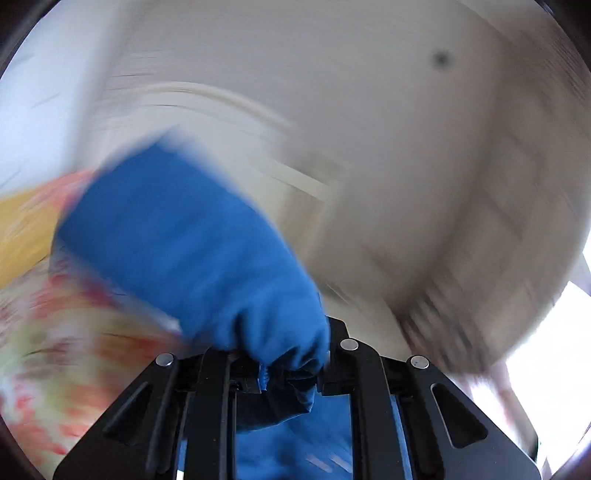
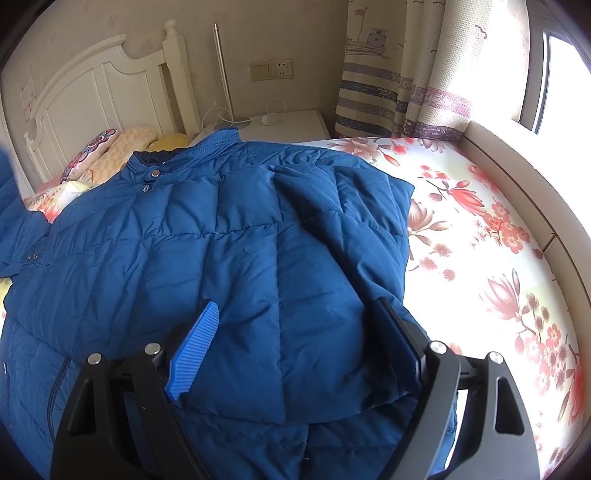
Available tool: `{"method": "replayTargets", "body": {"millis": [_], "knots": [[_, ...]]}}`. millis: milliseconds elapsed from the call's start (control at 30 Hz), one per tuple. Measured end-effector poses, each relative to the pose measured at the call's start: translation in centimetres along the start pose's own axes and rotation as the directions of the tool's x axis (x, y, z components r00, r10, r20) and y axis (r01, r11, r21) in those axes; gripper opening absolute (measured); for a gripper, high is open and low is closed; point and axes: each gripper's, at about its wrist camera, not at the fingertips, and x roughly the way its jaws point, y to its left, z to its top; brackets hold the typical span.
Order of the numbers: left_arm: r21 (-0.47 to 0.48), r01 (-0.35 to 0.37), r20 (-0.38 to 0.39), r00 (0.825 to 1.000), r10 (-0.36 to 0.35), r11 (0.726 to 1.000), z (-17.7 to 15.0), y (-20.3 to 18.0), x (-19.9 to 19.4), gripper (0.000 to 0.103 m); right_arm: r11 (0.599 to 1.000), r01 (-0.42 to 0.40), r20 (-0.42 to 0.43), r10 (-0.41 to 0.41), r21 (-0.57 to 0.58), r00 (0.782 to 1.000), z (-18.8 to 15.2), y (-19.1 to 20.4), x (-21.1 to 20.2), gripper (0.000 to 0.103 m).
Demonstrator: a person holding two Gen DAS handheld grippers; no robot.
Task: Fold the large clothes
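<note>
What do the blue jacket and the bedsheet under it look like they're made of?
Blue jacket: likely a smooth synthetic shell with padded filling, judging by the stitched quilted panels, soft sheen, metal snaps at the collar. Bedsheet: seemingly a thin woven printed fabric, matte, with red and pink flowers on white; the fibre can't be told.

Beige patterned wallpaper [image 2: 295,22] behind white panelled wooden headboard [image 2: 96,92]; white bedside cabinet [image 2: 295,123] just beside, white cable on top; double wall socket plate [image 2: 271,70] above; striped cream curtain with boat print [image 2: 399,66] beside bright window [image 2: 561,74]; floral red-and-white bedsheet [image 2: 480,240] sunlit; patterned pillows [image 2: 110,147] at headboard
</note>
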Motion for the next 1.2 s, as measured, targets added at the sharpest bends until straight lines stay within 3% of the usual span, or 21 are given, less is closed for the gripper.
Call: {"method": "replayTargets", "body": {"millis": [33,67,133,233,267,300,333,400,433,533,567,600,633,667,700,800,867,1000,1100,1167,1200], "knots": [[0.06,0.061,-0.059,0.997,-0.058,0.996,-1.4,-3.2,1.0,0.012,1.0,-0.002,0.001,0.002,0.002,1.0,0.0,0.0,0.0,0.084],[0.102,0.137,-0.143,0.982,-0.121,0.985,-3.6,-6.4,2.6,0.013,1.0,-0.003,0.001,0.003,0.004,1.0,0.0,0.0,0.0,0.084],[0.141,0.216,-0.271,0.947,-0.172,0.966,-7.4,-10.3,5.1,0.013,1.0,-0.004,0.001,0.004,0.004,1.0,0.0,0.0,0.0,0.084],[0.195,0.314,-0.484,0.855,-0.188,0.929,-14.1,-14.6,9.0,0.017,1.0,-0.004,0.001,0.004,0.007,1.0,0.0,-0.1,0.0,0.084],[0.233,0.308,-0.538,0.831,-0.141,0.923,-16.3,-15.4,10.0,0.017,1.0,-0.007,0.001,0.007,0.009,1.0,0.0,-0.2,0.0,0.084],[0.287,0.287,-0.547,0.832,-0.09,0.914,-17.6,-16.0,10.3,0.019,1.0,-0.011,0.002,0.011,0.013,1.0,0.0,-0.3,0.0,0.084],[0.358,0.275,-0.531,0.846,-0.048,0.892,-18.5,-16.5,10.0,0.019,1.0,-0.015,0.002,0.015,0.016,1.0,0.0,-0.3,0.0,0.084],[0.372,0.272,-0.524,0.851,-0.041,0.887,-18.2,-16.0,9.2,0.022,1.0,-0.02,0.004,0.02,0.019,1.0,0.0,-0.4,-0.1,0.084],[0.342,0.274,-0.517,0.854,-0.063,0.899,-17.3,-15.7,8.2,0.022,1.0,-0.022,0.005,0.022,0.02,1.0,-0.1,-0.5,-0.1,0.084],[0.237,0.297,-0.372,0.907,-0.196,0.925,-13.6,-13.0,3.7,0.024,0.999,-0.029,0.007,0.029,0.025,1.0,-0.1,-0.7,-0.1,0.084],[0.187,0.293,-0.291,0.928,-0.232,0.938,-11.5,-11.1,1.4,0.035,0.999,-0.03,0.007,0.03,0.026,1.0,-0.1,-0.7,-0.2,0.084],[0.137,0.25,-0.225,0.95,-0.215,0.959,-10.4,-9.1,-0.3,0.054,0.999,-0.032,0.008,0.032,0.027,0.999,-0.1,-0.7,-0.2,0.084],[0.108,0.212,-0.198,0.962,-0.188,0.971,-10.2,-8.0,-0.7,0.088,0.999,-0.032,0.008,0.032,0.027,0.999,-0.1,-0.8,-0.2,0.084],[0.054,0.125,-0.179,0.977,-0.114,0.991,-10.2,-5.7,-1.7,0.096,0.999,-0.032,0.008,0.032,0.026,0.999,-0.1,-0.8,-0.2,0.084],[0.017,0.07,-0.182,0.981,-0.065,0.997,-10.3,-3.9,-2.0,0.096,0.999,-0.031,0.008,0.031,0.025,0.999,-0.1,-0.8,-0.2,0.084],[-0.073,-0.059,-0.268,0.963,0.038,0.996,-11.9,1.0,-1.5,0.09,0.999,-0.031,0.009,0.031,0.025,0.999,-0.1,-0.7,-0.2,0.084],[-0.071,-0.162,-0.349,0.929,0.128,0.984,-13.3,3.1,-0.3,0.09,0.999,-0.028,0.012,0.028,0.022,1.0,-0.1,-0.7,-0.3,0.084],[-0.061,-0.193,-0.433,0.889,0.148,0.979,-14.8,4.4,1.5,0.09,0.999,-0.038,0.043,0.037,0.035,0.998,0.0,-0.4,-1.9,0.08],[-0.01,-0.194,-0.44,0.882,0.17,0.981,-14.9,3.6,3.0,0.09,0.984,-0.163,0.077,0.158,0.065,0.984,0.1,0.6,-4.6,0.08],[0.024,-0.214,-0.459,0.865,0.201,0.977,-15.9,3.6,3.9,0.09,0.965,-0.253,0.065,0.249,0.063,0.966,-0.1,1.9,-5.7,0.08],[0.034,-0.22,-0.466,0.86,0.21,0.975,-16.5,3.5,4.1,0.092,0.942,-0.328,0.033,0.326,0.069,0.945,-0.4,2.9,-5.8,0.08]]}}
